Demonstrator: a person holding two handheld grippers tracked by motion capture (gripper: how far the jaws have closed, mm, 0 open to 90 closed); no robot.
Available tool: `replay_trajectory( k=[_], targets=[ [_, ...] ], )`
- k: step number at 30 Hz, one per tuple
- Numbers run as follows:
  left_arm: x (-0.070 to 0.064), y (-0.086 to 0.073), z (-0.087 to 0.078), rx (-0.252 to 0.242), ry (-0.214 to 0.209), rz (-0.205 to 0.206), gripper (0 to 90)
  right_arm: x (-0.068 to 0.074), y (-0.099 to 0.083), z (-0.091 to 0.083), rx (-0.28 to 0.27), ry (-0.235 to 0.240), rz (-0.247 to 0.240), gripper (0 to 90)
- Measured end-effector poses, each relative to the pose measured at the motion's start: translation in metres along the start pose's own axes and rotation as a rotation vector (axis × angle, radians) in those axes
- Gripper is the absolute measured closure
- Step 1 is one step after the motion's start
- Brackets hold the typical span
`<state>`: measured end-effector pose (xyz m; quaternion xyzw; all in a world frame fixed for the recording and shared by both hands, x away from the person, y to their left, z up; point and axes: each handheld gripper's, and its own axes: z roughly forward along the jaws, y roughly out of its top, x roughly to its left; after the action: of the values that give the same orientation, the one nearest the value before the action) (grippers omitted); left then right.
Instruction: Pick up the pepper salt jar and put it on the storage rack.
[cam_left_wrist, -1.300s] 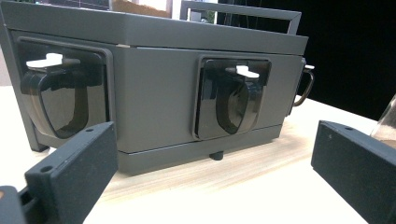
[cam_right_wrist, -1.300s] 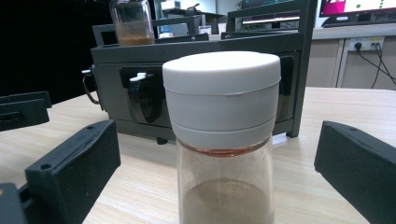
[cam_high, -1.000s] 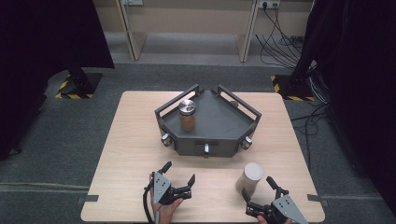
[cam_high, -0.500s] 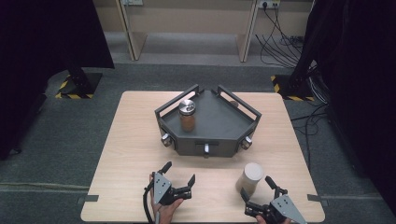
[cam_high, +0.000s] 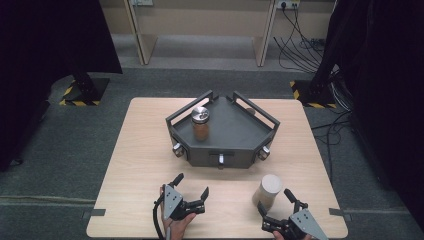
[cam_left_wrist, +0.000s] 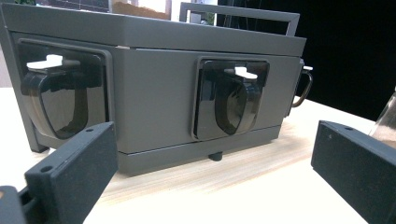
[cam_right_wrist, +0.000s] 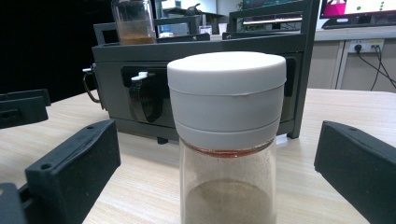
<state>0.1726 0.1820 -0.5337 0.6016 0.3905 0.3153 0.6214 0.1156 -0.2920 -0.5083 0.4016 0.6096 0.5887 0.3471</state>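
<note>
Left tongs (cam_high: 190, 196) spread wide, gripping nothing, low over the surface (cam_high: 135, 165), aimed at the grey box (cam_left_wrist: 154, 84) just ahead. Right tongs (cam_high: 278, 204) likewise spread wide, flanking a white-capped shaker (cam_right_wrist: 227, 140) without touching it. Shaker upright on the surface between the right tongs and the box. Farther off, a metal-lidded jar (cam_high: 201, 122) of brown powder upright atop the box, nearer the left tongs' side.

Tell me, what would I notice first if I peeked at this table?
Probably the big grey rack in the middle of the table, with a silver-lidded jar of brown powder standing on top. Next, the white-capped jar near the front edge, right before the open right tool.
</note>
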Motion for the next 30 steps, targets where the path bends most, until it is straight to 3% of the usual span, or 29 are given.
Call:
replay_trajectory(
  k=[18,30],
  targets=[
    [0.0,-0.001,-0.001,-0.005,-0.001,0.002,0.2,0.001,-0.001,0.007,-0.005,0.0,-0.043,0.4],
    [0.0,-0.001,-0.001,-0.007,-0.003,0.0,0.1,-0.003,-0.001,0.018,0.011,0.0,-0.037,1.8]
  ],
)
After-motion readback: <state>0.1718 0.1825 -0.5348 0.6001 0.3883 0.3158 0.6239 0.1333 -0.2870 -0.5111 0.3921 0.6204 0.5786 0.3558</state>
